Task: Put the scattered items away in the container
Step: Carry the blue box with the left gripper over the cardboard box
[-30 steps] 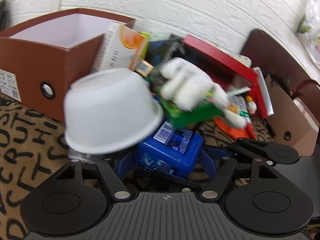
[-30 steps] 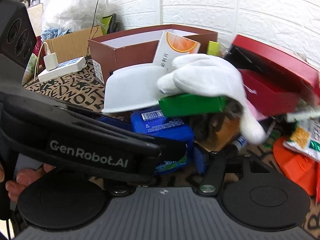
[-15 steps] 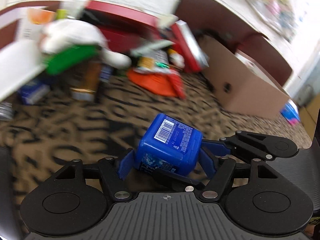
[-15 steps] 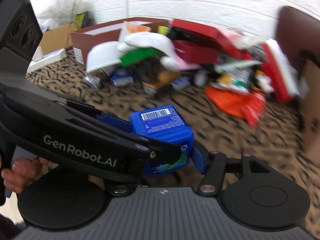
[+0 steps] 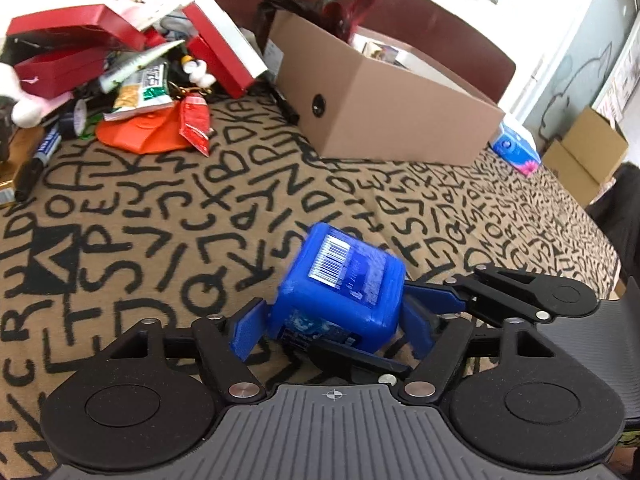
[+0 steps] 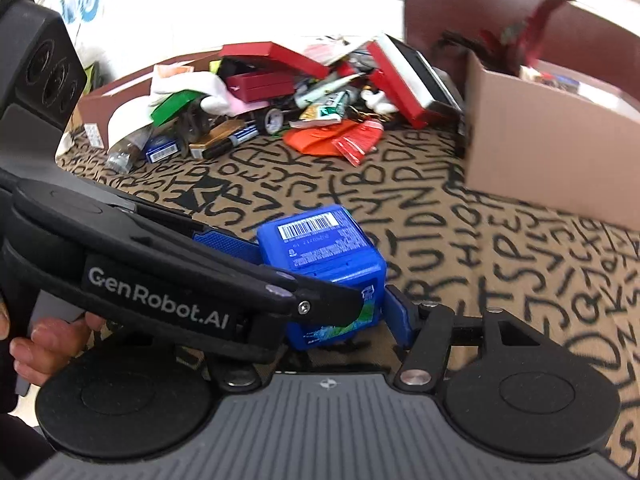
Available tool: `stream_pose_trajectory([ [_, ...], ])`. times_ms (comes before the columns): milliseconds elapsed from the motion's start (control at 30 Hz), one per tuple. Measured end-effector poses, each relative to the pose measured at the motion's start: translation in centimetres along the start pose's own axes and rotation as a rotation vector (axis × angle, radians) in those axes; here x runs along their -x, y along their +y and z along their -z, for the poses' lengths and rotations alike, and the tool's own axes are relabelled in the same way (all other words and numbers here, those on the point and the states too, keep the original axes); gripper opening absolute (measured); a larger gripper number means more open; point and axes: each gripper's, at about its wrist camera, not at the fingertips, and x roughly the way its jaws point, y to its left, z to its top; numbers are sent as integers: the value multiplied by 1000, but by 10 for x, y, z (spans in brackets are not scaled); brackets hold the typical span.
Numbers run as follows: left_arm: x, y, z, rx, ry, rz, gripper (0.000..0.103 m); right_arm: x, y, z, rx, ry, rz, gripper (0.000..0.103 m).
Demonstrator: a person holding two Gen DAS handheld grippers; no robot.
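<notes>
Jaws of left gripper (image 5: 332,328) closed on blue box (image 5: 344,288), above middle of desk (image 5: 160,200); right gripper (image 6: 332,320) alongside, jaw state not discernible. Best kept level, raised over near wall of cardboard container (image 5: 400,120) at far right edge, then released.

Blue tub (image 5: 340,288), tan black-lettered cloth (image 5: 200,184), brown cardboard box (image 5: 384,120).

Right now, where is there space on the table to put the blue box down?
The letter-patterned cloth is bare between the orange bag and the blue box, and also right of the cardboard box. The far left is crowded with red boxes, snacks and markers.
</notes>
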Motion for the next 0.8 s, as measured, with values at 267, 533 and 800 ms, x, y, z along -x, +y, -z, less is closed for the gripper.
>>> stream_pose_trajectory([
  [267, -4, -5, 0, -13, 24, -17, 77, 5, -8, 4, -23, 4, -1, 68],
  [533, -7, -8, -2, -29, 35, -28, 78, 4, -7, 4, -30, 4, -12, 63],
  [800, -15, -8, -6, -32, 52, -42, 76, -3, -9, 1, -47, 4, -36, 63],
])
